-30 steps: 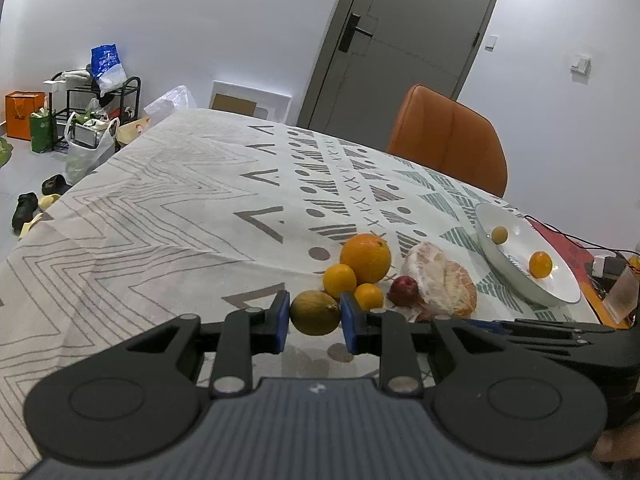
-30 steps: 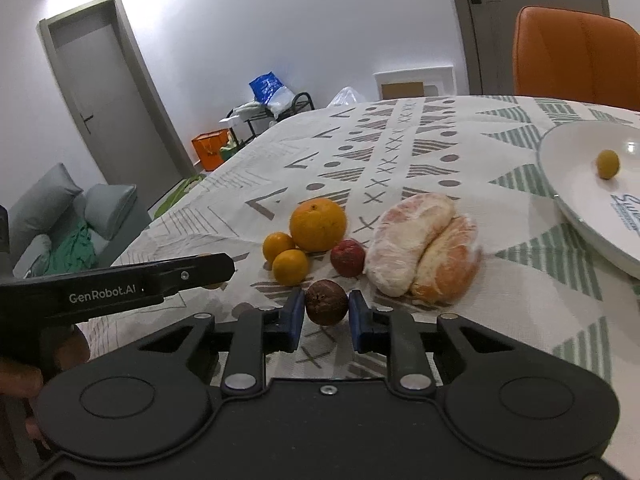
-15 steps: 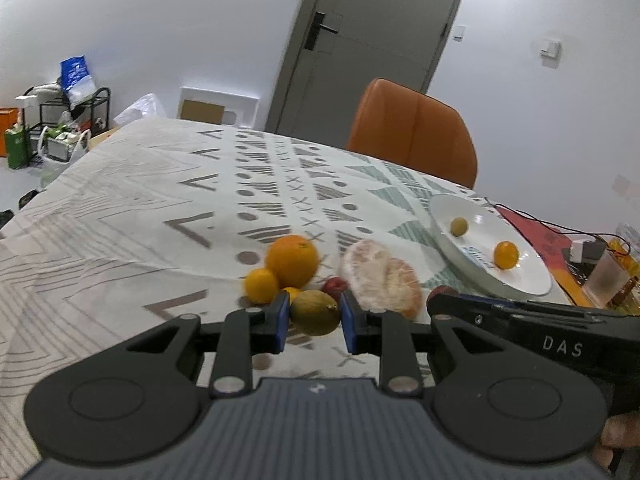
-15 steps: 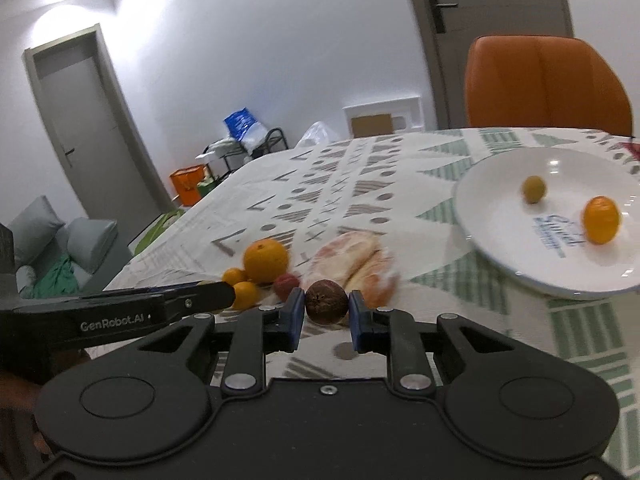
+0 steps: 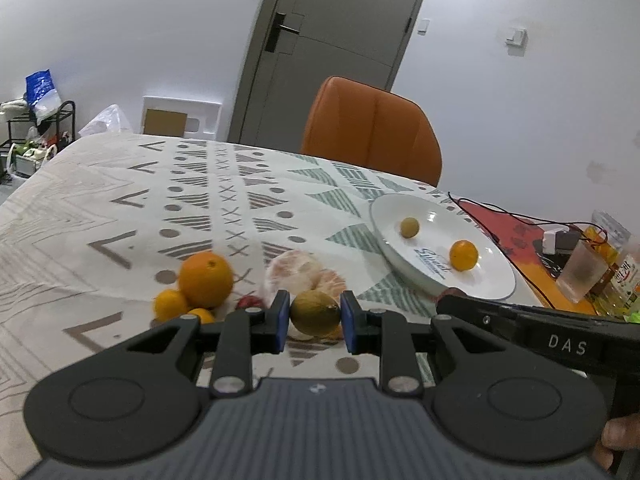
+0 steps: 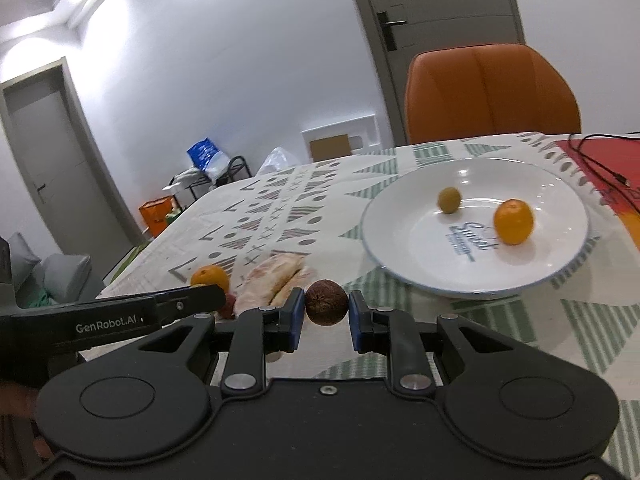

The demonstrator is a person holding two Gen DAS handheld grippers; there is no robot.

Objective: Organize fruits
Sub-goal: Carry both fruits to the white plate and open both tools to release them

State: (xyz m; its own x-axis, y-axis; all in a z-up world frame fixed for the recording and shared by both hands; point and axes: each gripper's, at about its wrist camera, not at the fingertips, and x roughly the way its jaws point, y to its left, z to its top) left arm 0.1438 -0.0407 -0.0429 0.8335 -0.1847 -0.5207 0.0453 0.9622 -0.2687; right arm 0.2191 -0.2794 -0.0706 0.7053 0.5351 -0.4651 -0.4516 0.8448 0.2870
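I have my left gripper (image 5: 312, 317) clamped on a yellow-green fruit (image 5: 315, 312), held clear of the tablecloth (image 5: 120, 208) so it can travel; my right gripper (image 6: 326, 309) pinches a dark brown fruit (image 6: 326, 307) the same way, nearer the white plate (image 6: 400, 236); the plate already holds 2 pieces, a small green fruit (image 6: 449, 200) and a small orange (image 6: 513, 221), so I judge it the collecting spot; the large orange (image 5: 205, 279), the peeled citrus (image 5: 304, 272) and the smaller fruits sit clustered on the cloth, not yet moved.
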